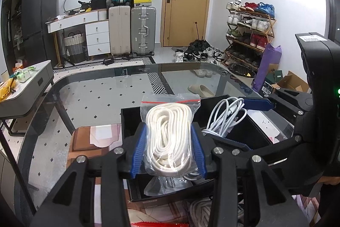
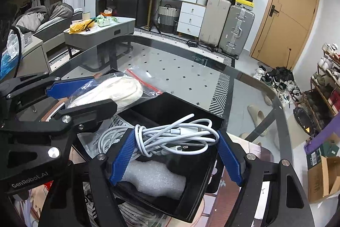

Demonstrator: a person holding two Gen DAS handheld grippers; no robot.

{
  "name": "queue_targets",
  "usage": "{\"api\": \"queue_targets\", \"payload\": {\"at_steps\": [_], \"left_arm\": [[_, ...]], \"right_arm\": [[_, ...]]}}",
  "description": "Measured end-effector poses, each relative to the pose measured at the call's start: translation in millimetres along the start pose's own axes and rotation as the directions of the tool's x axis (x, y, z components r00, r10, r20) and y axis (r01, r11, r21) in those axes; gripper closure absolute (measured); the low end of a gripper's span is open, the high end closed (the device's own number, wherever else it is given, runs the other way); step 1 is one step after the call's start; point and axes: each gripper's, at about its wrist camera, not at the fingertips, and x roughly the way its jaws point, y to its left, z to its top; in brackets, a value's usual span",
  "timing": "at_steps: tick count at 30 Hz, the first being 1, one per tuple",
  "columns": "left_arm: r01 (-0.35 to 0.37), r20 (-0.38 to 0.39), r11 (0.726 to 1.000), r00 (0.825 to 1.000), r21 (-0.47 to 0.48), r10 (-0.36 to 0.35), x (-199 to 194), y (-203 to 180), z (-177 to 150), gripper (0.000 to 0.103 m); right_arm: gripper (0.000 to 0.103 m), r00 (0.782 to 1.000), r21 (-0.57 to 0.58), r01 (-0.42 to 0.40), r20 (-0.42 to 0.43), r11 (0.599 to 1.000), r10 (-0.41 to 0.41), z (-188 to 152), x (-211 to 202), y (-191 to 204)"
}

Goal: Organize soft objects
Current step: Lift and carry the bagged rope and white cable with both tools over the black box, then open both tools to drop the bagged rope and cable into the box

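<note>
Clearly both hands are over the black box (image 2: 187,107) that sits on the glass tabletop (image 1: 95,95), and each claw carries one soft bundle toward it. The left claw (image 1: 169,150) is narrowed onto a zip bag of coiled white rope (image 1: 167,137), its blue pads (image 1: 139,152) pressing the bag's flanks so that the bag stands upright with its red seal on top; squeezed at the middle like that, the slack plastic cannot fold or slip while it hangs over the box's near compartment. The right claw (image 2: 176,154) stands fairly wide around a loose bundle of white charging cable (image 2: 170,137), the loops bridging from one blue pad to the other; the wide stance seems suited to a springy tangle that would spill if pinched at a single strand. This bundle hangs above the box interior, where a piece of white foam wrap (image 2: 155,180) already lies. More bagged rope (image 1: 201,212) waits on the printed mat (image 1: 85,142) beside the box. Both loads appear ready to be lowered, and the cable's trailing loops look likeliest to snag on the box wall.
</note>
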Motion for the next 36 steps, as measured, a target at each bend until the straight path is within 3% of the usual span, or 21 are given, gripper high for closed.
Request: {"api": "queue_targets", "payload": {"at_steps": [6,8,13,15,17,22,36], "left_arm": [[0.003,-0.001,1.000,1.000,-0.001,-0.003,0,0,0,0.062],[0.009,-0.002,1.000,1.000,-0.005,-0.009,0,0,1,0.059],[0.029,0.025,0.999,0.999,-0.038,-0.028,-15,6,1,0.030],[0.027,0.043,0.998,0.999,-0.060,-0.025,-25,10,0,0.006],[0.016,0.070,0.997,0.997,-0.081,-0.010,-36,13,-2,0.000],[-0.032,0.067,0.998,0.997,-0.051,0.035,-53,13,-11,0.000],[-0.086,0.025,0.996,0.996,-0.016,0.086,-93,13,-52,0.000]], "right_arm": [[0.024,1.000,-0.013,-0.010,0.001,1.000,0.010,-1,2,0],[0.018,1.000,-0.014,0.005,0.013,1.000,-0.005,-4,-3,-2],[0.006,0.997,0.030,0.029,0.064,0.999,-0.030,-8,-27,-12],[0.004,0.996,0.071,0.030,0.082,0.997,-0.035,-12,-40,-19],[0.001,0.994,0.123,0.016,0.102,0.992,-0.029,-18,-55,-28],[0.001,0.994,0.221,-0.029,0.111,0.975,0.004,-36,-81,-39],[0.001,0.997,0.226,-0.039,0.077,0.973,0.023,-84,-115,-10]]}}
